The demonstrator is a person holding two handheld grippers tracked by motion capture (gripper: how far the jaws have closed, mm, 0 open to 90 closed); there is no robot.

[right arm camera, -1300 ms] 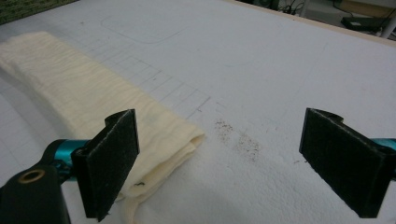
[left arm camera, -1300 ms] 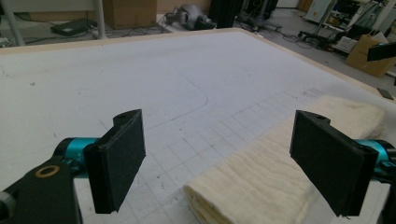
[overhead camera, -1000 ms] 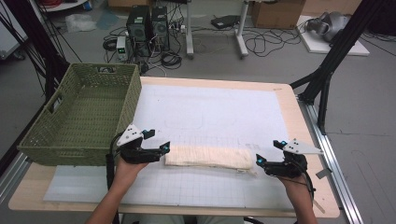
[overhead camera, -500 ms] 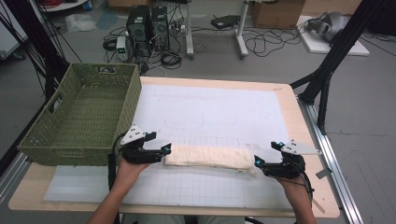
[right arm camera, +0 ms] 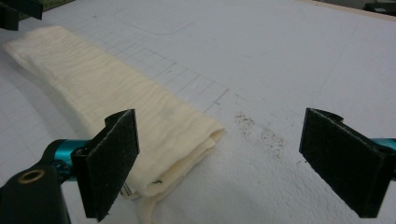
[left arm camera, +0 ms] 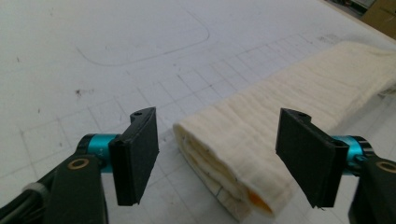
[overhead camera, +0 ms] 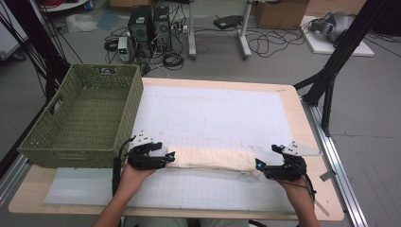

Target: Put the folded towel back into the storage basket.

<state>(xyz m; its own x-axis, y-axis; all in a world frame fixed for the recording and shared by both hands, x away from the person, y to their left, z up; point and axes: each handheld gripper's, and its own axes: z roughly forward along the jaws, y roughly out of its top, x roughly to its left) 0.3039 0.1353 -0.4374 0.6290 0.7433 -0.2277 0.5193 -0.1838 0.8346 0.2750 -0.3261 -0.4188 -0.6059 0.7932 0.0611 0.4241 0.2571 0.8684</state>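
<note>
A cream cloth [overhead camera: 210, 158], folded into a long strip, lies across the white gridded mat [overhead camera: 213, 113] near the table's front. My left gripper [overhead camera: 168, 158] is at the strip's left end. In the left gripper view that folded end [left arm camera: 261, 107] lies between the black pads [left arm camera: 140, 149] of the left gripper [left arm camera: 218, 126]. Its jaws have just been closing, and a gap still shows beside the cloth. My right gripper [overhead camera: 259, 166] is at the right end, wide open. In the right gripper view the cloth [right arm camera: 116, 88] ends just inside the left pad of the right gripper [right arm camera: 223, 135].
A green woven basket [overhead camera: 85, 118] stands at the left of the table, close behind my left hand. The wooden table edge [overhead camera: 312, 142] runs along the right. Black frame legs, computers and cables are on the floor beyond.
My left gripper has edged slightly toward the cloth's left end. The right gripper and the cloth have stayed where they were.
</note>
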